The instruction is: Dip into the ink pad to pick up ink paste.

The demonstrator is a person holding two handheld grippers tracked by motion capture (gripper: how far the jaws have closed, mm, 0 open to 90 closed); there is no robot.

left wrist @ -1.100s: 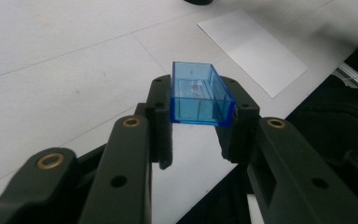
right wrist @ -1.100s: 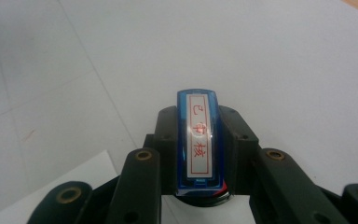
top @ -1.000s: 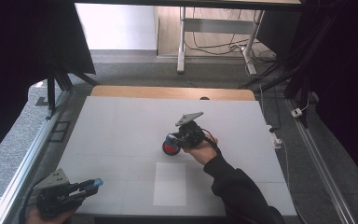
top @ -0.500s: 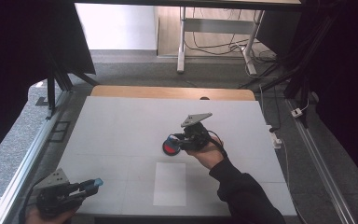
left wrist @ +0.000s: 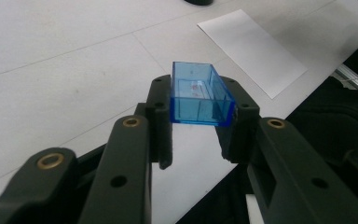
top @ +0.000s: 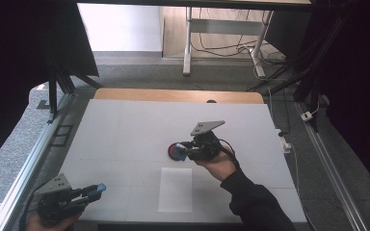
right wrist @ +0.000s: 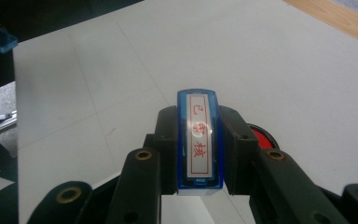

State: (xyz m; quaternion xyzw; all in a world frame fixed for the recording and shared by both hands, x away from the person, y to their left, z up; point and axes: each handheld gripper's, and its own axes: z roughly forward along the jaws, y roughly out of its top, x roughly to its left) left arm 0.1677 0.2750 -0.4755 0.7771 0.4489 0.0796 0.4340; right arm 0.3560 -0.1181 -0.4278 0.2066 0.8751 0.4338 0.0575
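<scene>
Two grippers work over the white table (top: 125, 130) in the high view. The right gripper (top: 187, 150) has lifted off the red ink pad (top: 176, 152) and drawn slightly toward the sheet of paper (top: 175, 189) since a second ago, so inking looks done and stamping the paper seems next. The left gripper (top: 94, 189) hovers at the near left corner.

Left gripper view: the jaws are clamped on the clear blue stamp cap (left wrist: 199, 93), held above the table with the paper beyond.

Right gripper view: the jaws pinch the blue stamp (right wrist: 199, 142), its red-lettered label facing up, the ink pad just behind.
</scene>
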